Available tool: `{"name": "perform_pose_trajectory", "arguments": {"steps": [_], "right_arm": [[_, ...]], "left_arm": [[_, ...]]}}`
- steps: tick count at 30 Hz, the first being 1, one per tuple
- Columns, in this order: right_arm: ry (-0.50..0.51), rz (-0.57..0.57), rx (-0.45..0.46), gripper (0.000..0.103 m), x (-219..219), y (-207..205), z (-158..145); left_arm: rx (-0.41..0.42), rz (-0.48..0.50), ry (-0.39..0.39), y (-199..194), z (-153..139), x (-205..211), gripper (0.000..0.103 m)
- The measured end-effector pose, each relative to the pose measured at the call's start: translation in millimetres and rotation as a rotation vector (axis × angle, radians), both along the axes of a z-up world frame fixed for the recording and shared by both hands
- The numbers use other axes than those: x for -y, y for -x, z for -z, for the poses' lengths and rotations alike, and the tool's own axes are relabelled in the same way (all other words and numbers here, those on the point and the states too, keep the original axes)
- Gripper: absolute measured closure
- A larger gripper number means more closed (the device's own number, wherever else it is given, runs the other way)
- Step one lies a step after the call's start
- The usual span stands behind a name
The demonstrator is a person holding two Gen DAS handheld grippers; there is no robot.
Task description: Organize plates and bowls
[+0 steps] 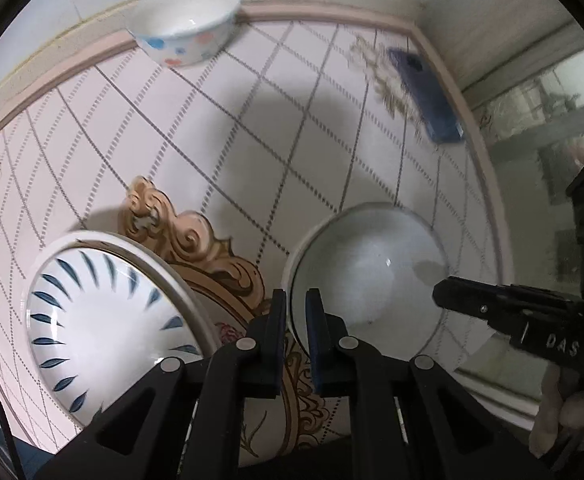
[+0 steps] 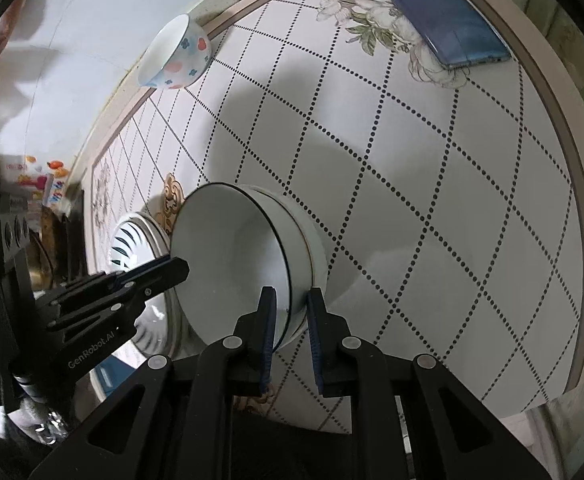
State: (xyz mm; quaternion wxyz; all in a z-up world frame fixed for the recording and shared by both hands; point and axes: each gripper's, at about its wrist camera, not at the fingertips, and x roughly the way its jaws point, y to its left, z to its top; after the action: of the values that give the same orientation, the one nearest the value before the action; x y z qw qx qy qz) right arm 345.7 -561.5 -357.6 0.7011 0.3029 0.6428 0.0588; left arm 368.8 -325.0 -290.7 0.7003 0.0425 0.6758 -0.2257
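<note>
Tiled tabletop (image 2: pixel 411 184). Left gripper (image 1: pixel 295 320) pinches white bowl (image 1: pixel 367 272) at its left rim; right gripper (image 2: pixel 292 312) clamps its near rim. Blue-leaf plate (image 1: pixel 104 320) left, spotted bowl (image 1: pixel 188 24) far.

Both grippers point steeply down. The left gripper (image 1: pixel 295 308) is pinched on the white bowl's (image 1: pixel 371 276) rim, and the right gripper (image 2: pixel 292 308) clamps the opposite rim.

I take this for a home: a floral oilcloth-covered worktop (image 2: pixel 411 184) with household bowls (image 2: pixel 180 56) and a phone (image 2: pixel 443 20).
</note>
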Motion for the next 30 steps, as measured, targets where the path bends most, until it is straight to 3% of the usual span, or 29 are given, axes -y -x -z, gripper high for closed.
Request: {"name": "perform_pose_trajectory", "arguments": {"steps": [3,5,7,12,19,25,27,28,30], "right_arm": [[-0.012,0.021,0.027,0.084,9,-11,-18],[-0.019,0.035,0.073,0.069,14,-28,-36],[-0.030,0.043,0.140,0.060,17,-52,-52],[-0.047,0.050,0.246,0.059,11,-133,-64],[-0.010,0.016,0.216,0.059,-14,-248,-26],[-0.040,0.008,0.155,0.059,-25,-294,15],[-0.057,0.002,0.149,0.063,-28,-301,23],[-0.062,-0.002,0.147,0.072,-29,-302,26],[-0.075,-0.022,0.149,0.084,-35,-307,32]], "left_arm": [[0.027,-0.063,0.036,-23,-22,-11,0.091],[0.059,-0.119,0.054,-50,-35,-19,0.079],[0.087,-0.172,0.048,-78,-40,-26,0.076],[0.086,-0.308,0.037,-158,-29,-47,0.076],[0.006,-0.401,-0.014,-232,17,-58,0.076],[-0.045,-0.382,-0.041,-253,50,-49,0.076],[-0.034,-0.384,-0.047,-253,51,-47,0.076],[-0.021,-0.383,-0.051,-253,52,-46,0.077],[-0.002,-0.377,-0.045,-252,52,-43,0.087]]}}
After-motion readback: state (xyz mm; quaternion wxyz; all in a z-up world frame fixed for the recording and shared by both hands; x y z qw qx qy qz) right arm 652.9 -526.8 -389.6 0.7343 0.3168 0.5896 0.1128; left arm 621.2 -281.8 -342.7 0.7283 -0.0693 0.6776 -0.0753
